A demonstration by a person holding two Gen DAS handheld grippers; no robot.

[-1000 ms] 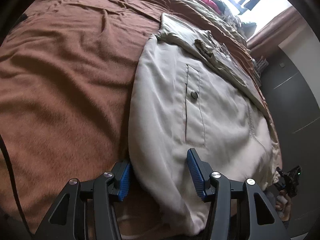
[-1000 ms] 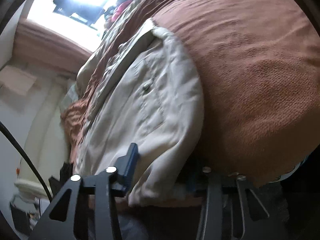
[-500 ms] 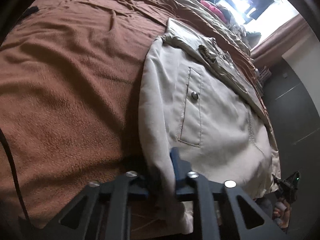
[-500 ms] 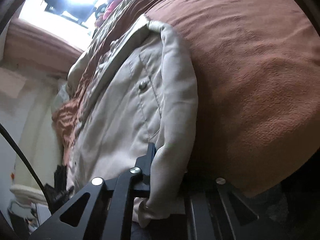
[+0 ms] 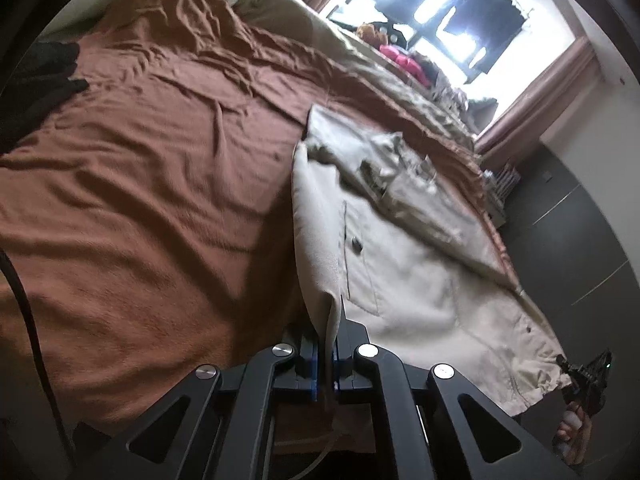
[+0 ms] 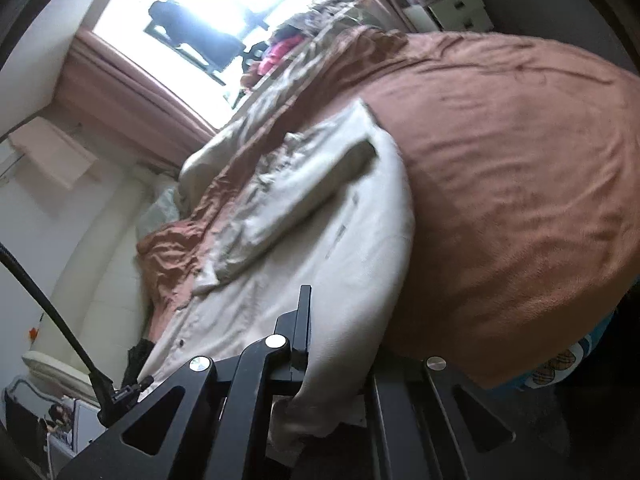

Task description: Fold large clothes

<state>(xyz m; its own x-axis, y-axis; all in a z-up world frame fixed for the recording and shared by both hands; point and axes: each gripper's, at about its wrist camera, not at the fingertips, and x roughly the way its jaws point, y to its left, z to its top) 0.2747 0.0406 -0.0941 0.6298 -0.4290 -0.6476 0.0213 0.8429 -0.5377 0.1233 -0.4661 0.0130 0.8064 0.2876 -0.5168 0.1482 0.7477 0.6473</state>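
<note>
A cream-coloured jacket [image 5: 420, 280] with a buttoned chest pocket lies on a brown bedspread [image 5: 140, 200], its near hem raised off the bed. My left gripper [image 5: 327, 364] is shut on the jacket's near edge, the cloth pinched between the blue pads. In the right wrist view the same jacket [image 6: 304, 248] lies with a folded sleeve across it. My right gripper [image 6: 332, 364] is shut on the other near corner, and cloth drapes over its right finger and hides it. The other gripper and the hand holding it show at the far right of the left wrist view [image 5: 588, 376].
The brown bedspread [image 6: 500, 200] covers a wide bed. A rumpled beige quilt [image 5: 400, 92] and a pile of clothes [image 5: 400, 56] lie along the far side under a bright window [image 5: 460, 12]. A black garment [image 5: 44, 68] sits at the left edge. A black cable [image 6: 52, 312] crosses the left.
Both grippers have closed on the jacket's near edge and risen, lifting the hem off the bed. The view now takes in more of the bed and the window.
</note>
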